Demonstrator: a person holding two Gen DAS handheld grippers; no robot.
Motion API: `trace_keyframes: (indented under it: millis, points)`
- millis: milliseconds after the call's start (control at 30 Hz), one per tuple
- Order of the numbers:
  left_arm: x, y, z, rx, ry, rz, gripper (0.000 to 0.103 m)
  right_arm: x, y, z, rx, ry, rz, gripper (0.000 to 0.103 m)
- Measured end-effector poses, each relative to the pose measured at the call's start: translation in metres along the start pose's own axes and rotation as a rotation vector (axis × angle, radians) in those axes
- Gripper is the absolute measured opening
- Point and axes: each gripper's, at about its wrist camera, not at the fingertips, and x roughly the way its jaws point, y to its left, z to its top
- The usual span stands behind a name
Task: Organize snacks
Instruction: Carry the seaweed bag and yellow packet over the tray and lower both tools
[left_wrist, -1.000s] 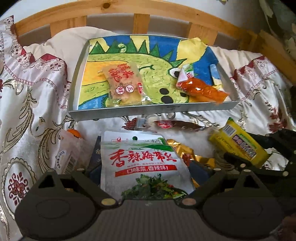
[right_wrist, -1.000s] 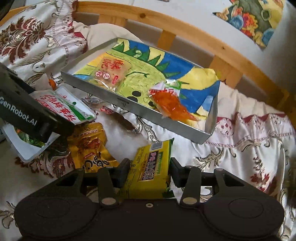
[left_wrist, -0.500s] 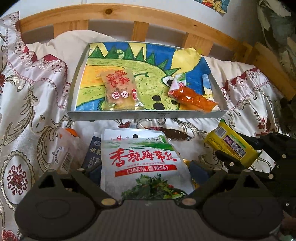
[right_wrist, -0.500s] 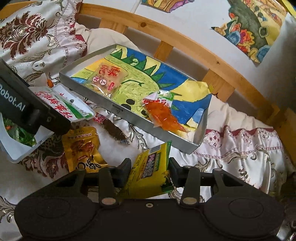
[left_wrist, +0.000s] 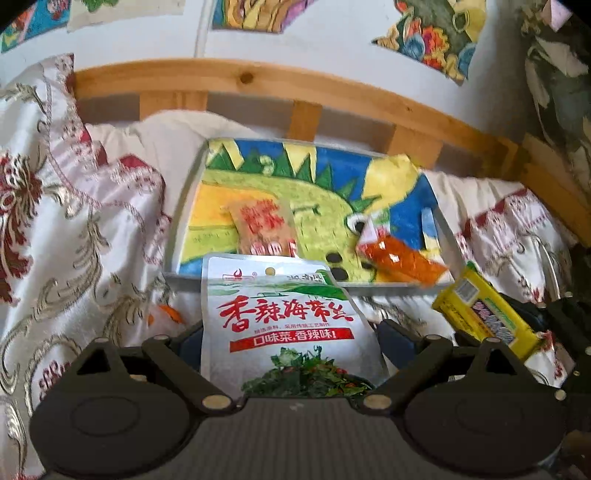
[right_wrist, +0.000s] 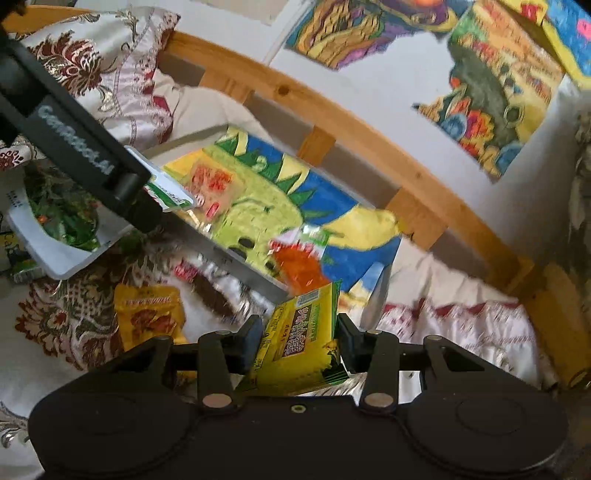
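I've got both packets off the bedspread now, where a second ago they were only just gripped low over it. My left gripper is clamped on the white seaweed pouch, fingers spread fairly wide to take its width, and the pouch has come up so that its top edge now overlaps the near rim of the tray in the left wrist view. My right gripper has just been closing, narrow now, and it pinches the yellow packet between its pads, tilted; the packet has risen to sit just in front of the tray's near corner. Both views are blurred and the wall pictures have swung into frame, so I read both hands as lifting and tipping up. Inside the tray the pale snack pack and the orange sachet already lie on the dinosaur drawing. That means two more are on their way in; on the bedspread I can see the golden pouch and a dark stick snack lying loose.
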Motion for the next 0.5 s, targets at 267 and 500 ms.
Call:
trace_keyframes:
  millis: [267, 500]
  points:
    - [0.019, 0.000, 0.018, 0.005, -0.101, 0.036, 0.096, 0.003, -0.001, 0.014, -0.126, -0.133, -0.078, 0.045]
    - [0.054, -0.009, 0.049, -0.018, -0.157, 0.023, 0.096, 0.036, -0.019, 0.031, -0.171, -0.162, -0.093, 0.045]
